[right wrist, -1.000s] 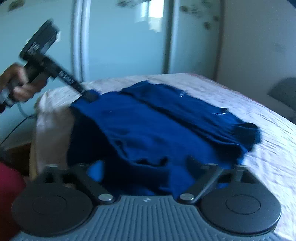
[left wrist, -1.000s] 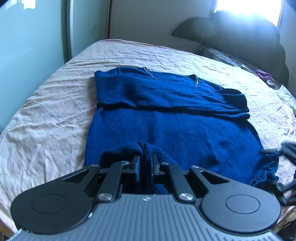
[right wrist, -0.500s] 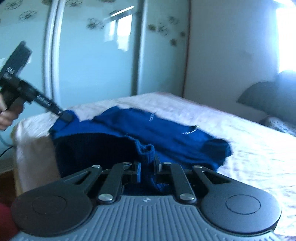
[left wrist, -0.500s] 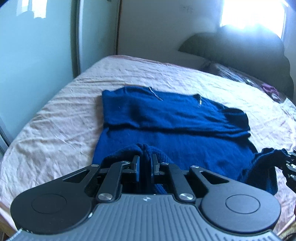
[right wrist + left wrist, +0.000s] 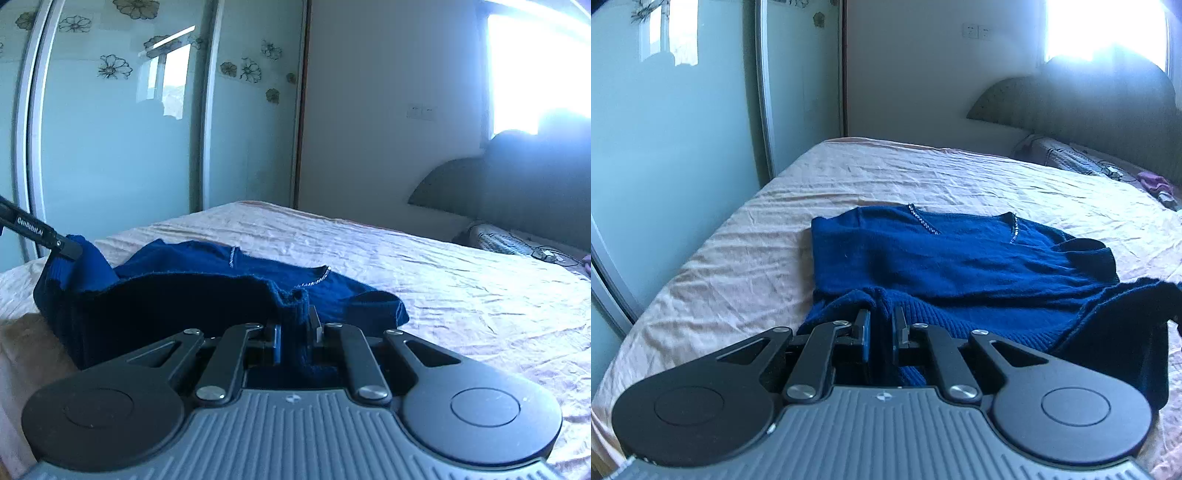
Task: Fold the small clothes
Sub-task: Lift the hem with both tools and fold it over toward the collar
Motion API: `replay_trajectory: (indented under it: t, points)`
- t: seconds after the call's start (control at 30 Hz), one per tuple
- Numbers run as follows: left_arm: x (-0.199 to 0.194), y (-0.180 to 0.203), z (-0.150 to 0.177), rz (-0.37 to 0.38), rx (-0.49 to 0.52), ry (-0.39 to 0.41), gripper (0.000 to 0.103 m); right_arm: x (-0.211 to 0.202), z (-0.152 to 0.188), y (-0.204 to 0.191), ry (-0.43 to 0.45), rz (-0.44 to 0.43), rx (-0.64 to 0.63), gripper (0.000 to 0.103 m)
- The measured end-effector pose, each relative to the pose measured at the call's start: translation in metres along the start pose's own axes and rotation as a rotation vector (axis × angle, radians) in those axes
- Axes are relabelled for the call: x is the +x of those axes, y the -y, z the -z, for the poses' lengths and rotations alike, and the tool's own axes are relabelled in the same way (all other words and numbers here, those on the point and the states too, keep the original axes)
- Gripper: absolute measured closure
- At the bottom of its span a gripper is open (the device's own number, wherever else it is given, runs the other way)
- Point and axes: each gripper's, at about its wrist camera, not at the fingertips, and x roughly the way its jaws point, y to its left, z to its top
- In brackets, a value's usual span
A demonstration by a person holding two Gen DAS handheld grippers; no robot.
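Note:
A dark blue knit sweater [image 5: 960, 262] lies on the bed, its neckline with a sparkly trim at the far side. My left gripper [image 5: 884, 332] is shut on the sweater's ribbed bottom hem at its left corner and holds it raised. My right gripper [image 5: 295, 332] is shut on the hem's other corner, also raised, so the hem hangs between them. In the right wrist view the sweater [image 5: 207, 269] stretches left to the left gripper [image 5: 64, 249], whose tips pinch the cloth. The far body of the sweater rests flat on the bed.
The bed has a wrinkled pale pink sheet [image 5: 960, 173] with its left edge near a sliding wardrobe door [image 5: 672, 147]. A dark headboard [image 5: 1089, 99] and a pillow with small items [image 5: 1089, 162] are at the far right. A bright window is behind.
Both grippers have lifted the sweater's hem and carried it forward toward the neckline. The right gripper closed on the hem early in this span.

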Motion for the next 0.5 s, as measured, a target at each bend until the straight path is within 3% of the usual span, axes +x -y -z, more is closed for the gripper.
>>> replay_trajectory:
  t: [0.5]
  points:
    - [0.023,0.003,-0.024,-0.05,0.007,0.04,0.091,0.031,-0.02,0.002,0.027,0.037,0.004,0.091]
